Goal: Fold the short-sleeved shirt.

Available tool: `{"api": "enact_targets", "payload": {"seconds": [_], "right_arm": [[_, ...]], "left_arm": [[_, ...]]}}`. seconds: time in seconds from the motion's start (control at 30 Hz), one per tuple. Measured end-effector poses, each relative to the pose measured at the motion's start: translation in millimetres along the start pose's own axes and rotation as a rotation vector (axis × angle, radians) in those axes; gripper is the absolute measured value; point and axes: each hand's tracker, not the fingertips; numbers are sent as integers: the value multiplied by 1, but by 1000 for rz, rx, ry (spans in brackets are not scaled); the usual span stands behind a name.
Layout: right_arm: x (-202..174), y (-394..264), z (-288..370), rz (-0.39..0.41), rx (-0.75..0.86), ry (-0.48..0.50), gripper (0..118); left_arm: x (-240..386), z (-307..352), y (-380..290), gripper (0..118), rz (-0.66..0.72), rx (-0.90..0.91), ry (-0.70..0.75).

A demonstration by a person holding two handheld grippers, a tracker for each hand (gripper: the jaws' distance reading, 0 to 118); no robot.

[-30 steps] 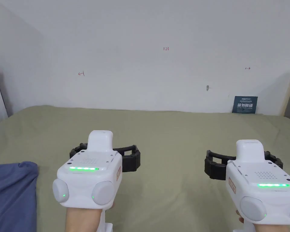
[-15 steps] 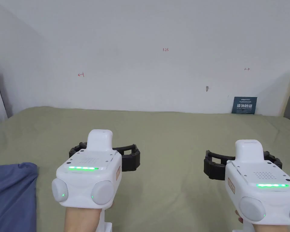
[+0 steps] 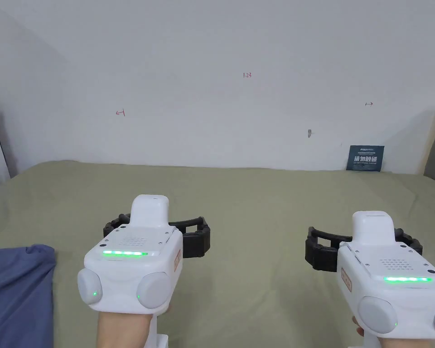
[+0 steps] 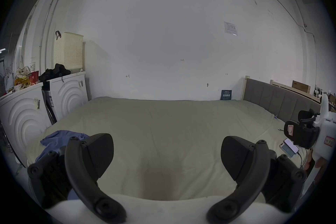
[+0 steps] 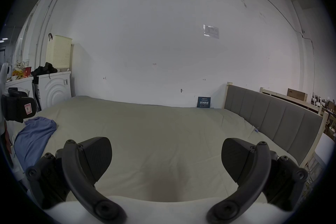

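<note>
Blue shirt (image 3: 17,294) bunched at bed's (image 3: 257,204) left edge: soft, light, floppy. Left gripper (image 4: 167,158), right gripper (image 5: 166,157) gape wide, empty. Pinch shoulder seam or hem.

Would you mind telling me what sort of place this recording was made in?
Probably a bedroom-style test room: a bed with a padded headboard, two washing machines alongside, and a laundry basket on top.

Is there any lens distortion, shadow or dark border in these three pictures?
Head view: even light, sharp, straight lines. Left gripper view: fisheye, black border, bed edge curved, dim shadow between the open jaws. Right gripper view: same fisheye and border, headboard bent.
</note>
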Motion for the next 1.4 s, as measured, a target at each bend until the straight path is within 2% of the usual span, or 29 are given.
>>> {"api": "enact_targets", "payload": {"seconds": [0.43, 0.67, 1.0, 1.3, 1.33, 1.37, 1.4], "right_arm": [[0, 0, 0, 4, 1, 2, 118], [2, -1, 2, -29, 37, -5, 118], [4, -2, 0, 2, 27, -10, 118], [3, -1, -3, 7, 12, 10, 118], [3, -1, -4, 2, 9, 9, 116], [3, -1, -3, -12, 15, 10, 102], [3, 0, -1, -19, 20, 13, 72]], "left_arm": [[0, 0, 0, 118, 0, -2, -3], [2, 4, -1, 118, -16, 44, 20], [0, 0, -3, 118, -44, 36, 18], [-6, -5, 0, 118, -1, 18, 25], [-6, -5, 1, 118, -3, 15, 25], [-6, -5, 1, 110, -5, 10, 28], [-6, -5, 1, 91, -7, 2, 29]]}}
